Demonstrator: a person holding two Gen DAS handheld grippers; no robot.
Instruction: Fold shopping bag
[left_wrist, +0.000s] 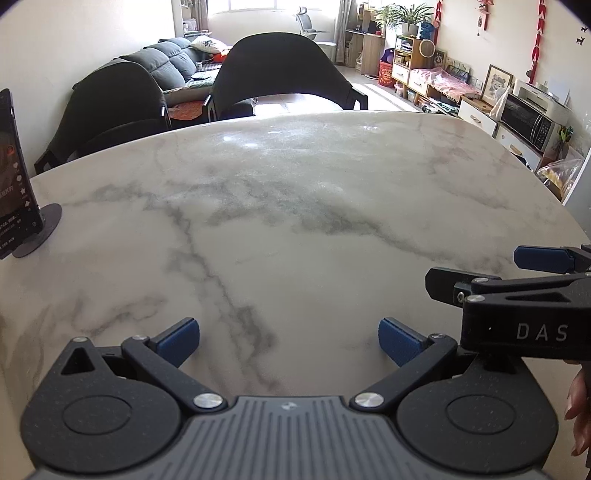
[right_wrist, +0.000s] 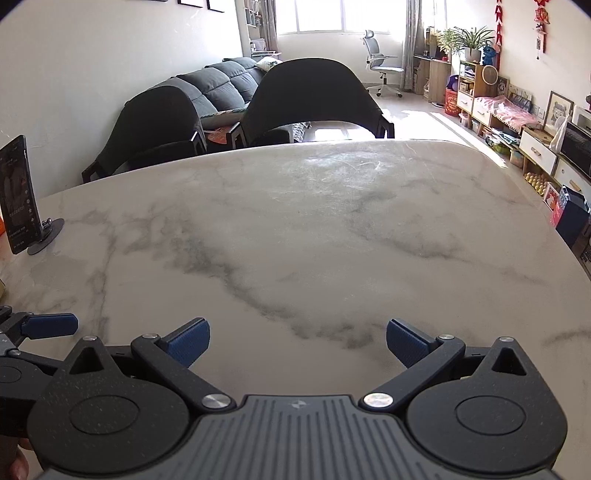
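No bag is visible in either view; only the bare marble table (left_wrist: 295, 221) lies ahead. A shopping bag is likely light, limp and slippery, so grip it at corners or handles. The left gripper (left_wrist: 288, 341) and right gripper (right_wrist: 297, 343) hover side by side over the near edge, fingers spread wide, holding nothing.

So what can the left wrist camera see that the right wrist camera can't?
Only the left wrist view shows a microwave and the right gripper's body marked DAS. Only the right wrist view shows yellow fruit on the floor and a dark bag. Both show the marble table, a phone on a stand, two black chairs and both grippers open, left gripper, right gripper. No shopping bag appears in either.
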